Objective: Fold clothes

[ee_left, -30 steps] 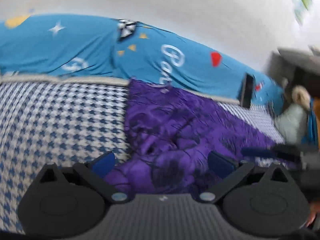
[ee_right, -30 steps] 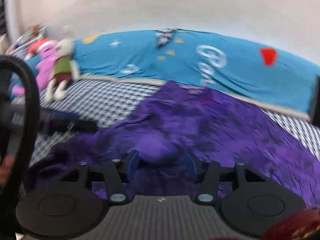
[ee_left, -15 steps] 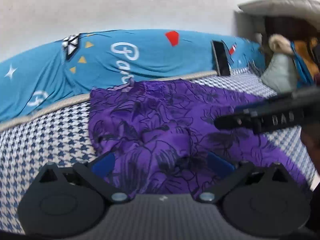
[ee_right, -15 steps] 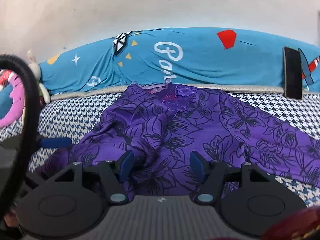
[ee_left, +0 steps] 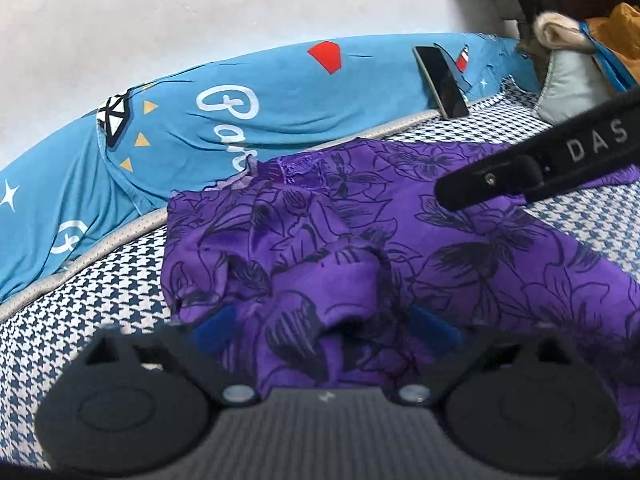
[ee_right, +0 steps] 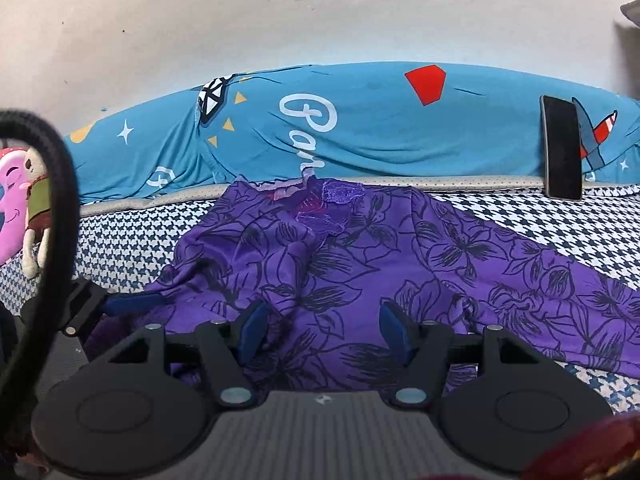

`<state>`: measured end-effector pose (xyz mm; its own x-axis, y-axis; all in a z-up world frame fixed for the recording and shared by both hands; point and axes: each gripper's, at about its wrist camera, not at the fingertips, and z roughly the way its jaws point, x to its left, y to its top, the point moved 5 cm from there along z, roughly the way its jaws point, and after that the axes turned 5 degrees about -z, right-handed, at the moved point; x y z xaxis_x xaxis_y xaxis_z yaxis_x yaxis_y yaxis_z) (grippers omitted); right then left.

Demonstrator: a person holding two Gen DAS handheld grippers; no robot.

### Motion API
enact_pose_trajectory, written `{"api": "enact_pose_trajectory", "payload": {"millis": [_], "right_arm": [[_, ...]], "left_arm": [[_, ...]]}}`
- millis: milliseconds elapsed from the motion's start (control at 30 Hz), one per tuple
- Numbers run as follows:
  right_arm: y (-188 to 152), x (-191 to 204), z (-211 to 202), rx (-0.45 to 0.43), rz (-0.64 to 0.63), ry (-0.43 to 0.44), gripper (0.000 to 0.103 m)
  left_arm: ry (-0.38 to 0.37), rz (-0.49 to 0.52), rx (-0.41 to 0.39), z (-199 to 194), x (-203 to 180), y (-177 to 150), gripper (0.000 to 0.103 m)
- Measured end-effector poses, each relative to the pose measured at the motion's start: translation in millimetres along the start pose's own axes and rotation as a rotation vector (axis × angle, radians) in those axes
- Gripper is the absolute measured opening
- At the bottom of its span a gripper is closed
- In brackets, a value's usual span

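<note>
Purple floral garment point(ee_right: 360, 264) lies rumpled on the houndstooth bed point(ee_right: 128, 236).
Left claw point(ee_left: 324, 330) and right claw point(ee_right: 324, 330) both gape wide over bunched cloth; it wants smoothing flat before any fold.

White capitals "DAS" stand on the black finger of the right gripper point(ee_left: 560, 156) that reaches into the left wrist view from the right edge. On the bright blue printed cloth point(ee_right: 360, 128) draped along the wall, large white cursive letters read "Par" (the lower letters run down behind the purple flowered garment point(ee_right: 360, 264) and cannot be read). No other writing can be read.
</note>
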<state>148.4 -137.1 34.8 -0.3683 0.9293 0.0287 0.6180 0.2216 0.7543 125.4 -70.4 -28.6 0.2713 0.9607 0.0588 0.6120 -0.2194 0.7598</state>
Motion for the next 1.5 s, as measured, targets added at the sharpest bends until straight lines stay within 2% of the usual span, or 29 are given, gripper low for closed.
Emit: {"api": "enact_pose_trajectory", "payload": {"millis": [33, 100, 133, 200, 267, 533, 967, 1100, 1267, 1500], "right_arm": [[0.0, -0.5, 0.8, 0.001, 0.001, -0.002, 0.062], [0.1, -0.8, 2.6, 0.006, 0.003, -0.008, 0.062], [0.1, -0.9, 3.5, 0.008, 0.003, -0.010, 0.062], [0.4, 0.0, 5.2, 0.009, 0.006, -0.014, 0.062], [1.1, 1.0, 5.7, 0.005, 0.010, -0.016, 0.062], [3.3, 12.9, 10.9, 0.004, 0.012, -0.011, 0.062], [3.6, 32.4, 22.8, 0.017, -0.005, 0.005, 0.062], [1.6, 38.6, 28.3, 0.029, -0.016, 0.007, 0.062], [-0.7, 47.4, 36.7, 0.048, -0.032, 0.009, 0.062], [-2.8, 59.4, 48.4, 0.071, -0.054, 0.022, 0.062]], "left_arm": [[0.002, -0.009, -0.002, -0.4, 1.4, 0.7, 0.073], [0.006, -0.028, -0.008, -1.8, 5.7, 2.0, 0.049], [0.015, -0.033, -0.015, -3.2, 7.8, 2.3, 0.043], [0.045, -0.039, -0.036, -8.0, 12.2, 3.0, 0.025], [0.083, -0.047, -0.070, -15.8, 18.2, 4.8, 0.021], [0.317, -0.145, -0.217, -58.0, 70.1, 15.8, 0.019], [0.597, -0.397, -0.317, -106.8, 194.1, 17.4, 0.019], [0.666, -0.443, -0.317, -109.8, 233.1, 10.5, 0.019], [0.722, -0.502, -0.265, -102.0, 270.6, -7.7, 0.019], [0.739, -0.534, -0.192, -91.0, 296.0, -28.4, 0.019]]}}
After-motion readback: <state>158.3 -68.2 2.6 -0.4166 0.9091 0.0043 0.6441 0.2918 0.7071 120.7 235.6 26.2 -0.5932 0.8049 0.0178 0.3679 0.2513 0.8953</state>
